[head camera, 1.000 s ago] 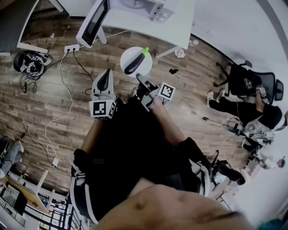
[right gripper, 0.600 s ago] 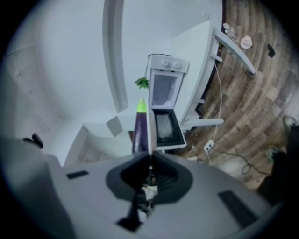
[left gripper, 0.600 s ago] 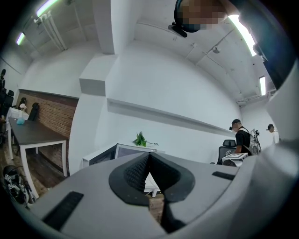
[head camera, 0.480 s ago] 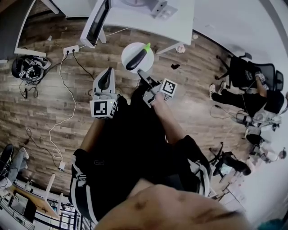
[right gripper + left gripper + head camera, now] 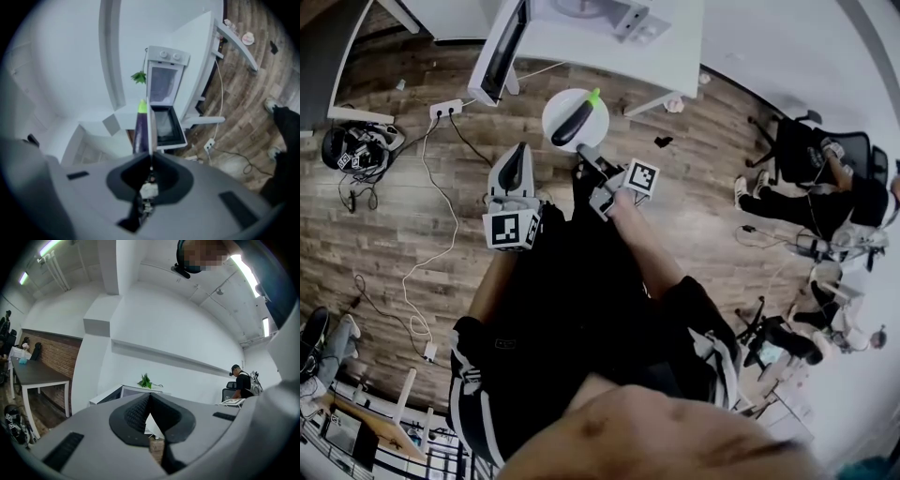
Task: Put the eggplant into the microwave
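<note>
**Eggplant carried on a plate toward an open microwave**

The eggplant (image 5: 570, 125), dark with a green stem, is seen lying on a white plate (image 5: 592, 129) held above the wood floor (image 5: 412, 187), short of the microwave. The plate is pinched at its near rim by the right gripper (image 5: 585, 153), whose jaws are closed tight on the thin edge. The plate is likely gripped rather than the eggplant so that the smooth, rounded vegetable need not be squeezed. The left gripper (image 5: 517, 155) is held alongside with its jaws brought together on nothing, probably kept free as a spare. The microwave (image 5: 586, 9) is set on a white table (image 5: 675, 56), its door (image 5: 502, 42) swung open, ready for loading. Its cavity is cut off by the head view's top edge. In the right gripper view the plate is seen edge-on, so only a strip of the eggplant shows beside it.
</note>
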A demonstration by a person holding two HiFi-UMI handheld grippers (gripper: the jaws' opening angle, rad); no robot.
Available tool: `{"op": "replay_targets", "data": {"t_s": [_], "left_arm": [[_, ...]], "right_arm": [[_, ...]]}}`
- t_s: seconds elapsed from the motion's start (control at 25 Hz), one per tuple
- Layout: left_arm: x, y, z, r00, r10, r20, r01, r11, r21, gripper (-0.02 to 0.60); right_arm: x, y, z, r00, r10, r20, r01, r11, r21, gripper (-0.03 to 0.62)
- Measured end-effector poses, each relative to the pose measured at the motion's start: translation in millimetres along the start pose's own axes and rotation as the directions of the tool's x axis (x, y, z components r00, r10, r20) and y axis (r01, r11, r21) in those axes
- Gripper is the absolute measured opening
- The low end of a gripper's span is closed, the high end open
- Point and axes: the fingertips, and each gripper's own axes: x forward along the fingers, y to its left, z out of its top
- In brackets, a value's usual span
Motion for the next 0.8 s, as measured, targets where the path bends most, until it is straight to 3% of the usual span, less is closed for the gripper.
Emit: {"op": "replay_targets", "data": {"t_s": [0.4,0.8], "left_arm": [[50.6,1.7,-0.4,0.997,0.076,0.015,-0.076,0.997,-0.013,0.032],[134.3,-5.2,-11.3,0.986,0.164,0.009,-0.164,0.986,-0.009,0.032]], "right_arm": [[29.1,0.3,37.0,0.995,0.003,-0.1,-0.006,1.0,-0.028,0.038],[61.5,2.3,112.3,0.978,-0.001,-0.207,-0.008,0.999,-0.043,0.038]]}}
